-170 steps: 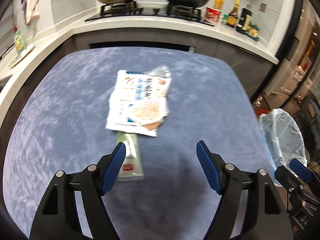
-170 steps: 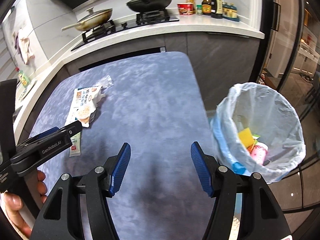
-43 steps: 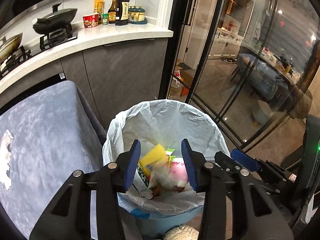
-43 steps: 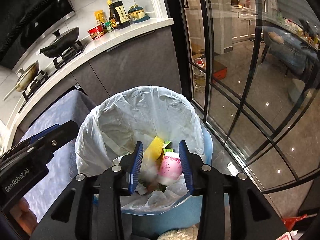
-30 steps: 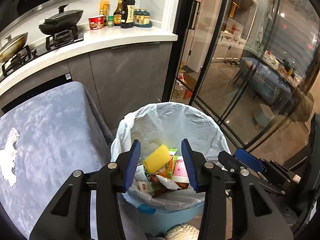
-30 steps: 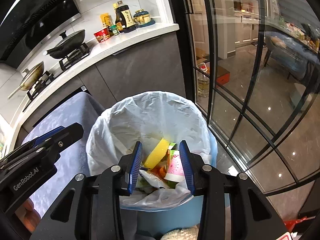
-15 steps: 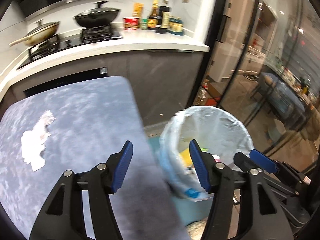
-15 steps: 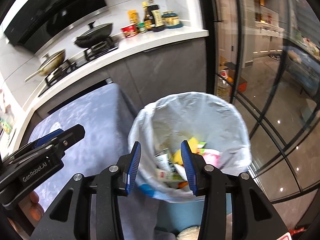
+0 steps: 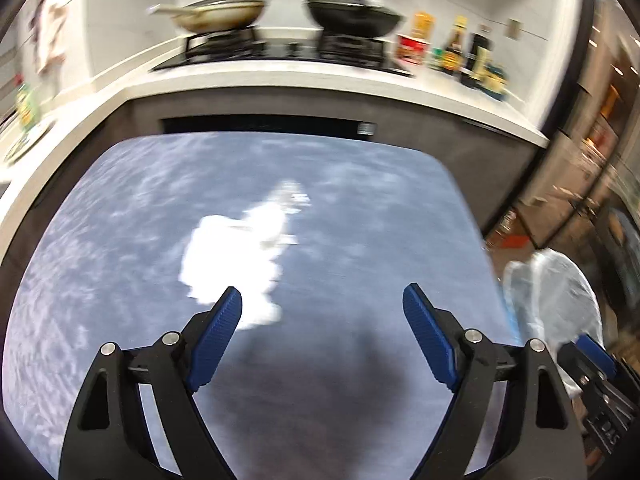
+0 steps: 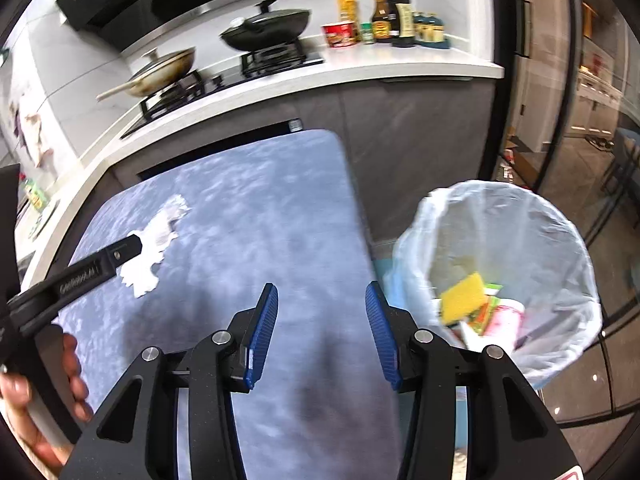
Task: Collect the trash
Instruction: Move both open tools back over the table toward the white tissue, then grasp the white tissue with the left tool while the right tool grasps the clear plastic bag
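Swung back from the bin, the left gripper [image 9: 322, 306] hangs wide open and empty, white wrapper [image 9: 236, 252] just ahead-left, lined up for pickup. Right gripper [image 10: 322, 308], also parted, waits with the lined bin [image 10: 500, 276] to its right.

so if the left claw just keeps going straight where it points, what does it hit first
Probably the blue tablecloth, just right of the white wrapper; the open left claw may clip its edge. Blur makes depth uncertain.

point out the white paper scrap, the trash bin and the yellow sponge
white paper scrap [image 9: 236, 256]: left wrist view, middle of the sheet
trash bin [image 10: 500, 216]: right wrist view, far inner wall of the liner
yellow sponge [image 10: 464, 298]: right wrist view, its top face
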The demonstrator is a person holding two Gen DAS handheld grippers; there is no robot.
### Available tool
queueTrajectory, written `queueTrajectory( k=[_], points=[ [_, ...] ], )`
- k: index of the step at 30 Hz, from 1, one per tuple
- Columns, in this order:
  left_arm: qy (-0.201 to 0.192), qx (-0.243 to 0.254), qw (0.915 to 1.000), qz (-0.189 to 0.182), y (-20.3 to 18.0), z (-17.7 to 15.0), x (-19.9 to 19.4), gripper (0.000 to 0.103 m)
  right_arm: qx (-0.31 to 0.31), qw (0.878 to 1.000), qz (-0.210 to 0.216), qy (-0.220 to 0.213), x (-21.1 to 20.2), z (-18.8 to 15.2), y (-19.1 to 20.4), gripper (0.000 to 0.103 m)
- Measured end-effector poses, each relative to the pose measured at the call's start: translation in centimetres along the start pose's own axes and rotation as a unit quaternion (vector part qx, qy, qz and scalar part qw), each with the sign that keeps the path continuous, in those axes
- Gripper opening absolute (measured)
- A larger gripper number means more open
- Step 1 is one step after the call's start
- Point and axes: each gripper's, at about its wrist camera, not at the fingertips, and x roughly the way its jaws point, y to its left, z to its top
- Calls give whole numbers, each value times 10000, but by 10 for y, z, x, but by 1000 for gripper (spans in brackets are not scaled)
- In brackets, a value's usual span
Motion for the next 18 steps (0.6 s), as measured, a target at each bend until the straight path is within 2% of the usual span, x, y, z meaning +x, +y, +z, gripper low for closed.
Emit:
queueTrajectory(
  k=[4,7,11,18],
  points=[
    [57,-323,9992,232,46,5,15,79,-195,9997,102,84,13,1,30,45],
    [187,-368,9987,314,66,4,30,79,-282,9994,170,142,24,3,46,45],
    [328,-302,9984,346,78,1,49,79,-359,9988,217,251,40,4,63,45],
    [485,-256,9984,110,81,-2,75,78,-571,9970,348,386,68,11,95,45]
  ],
)
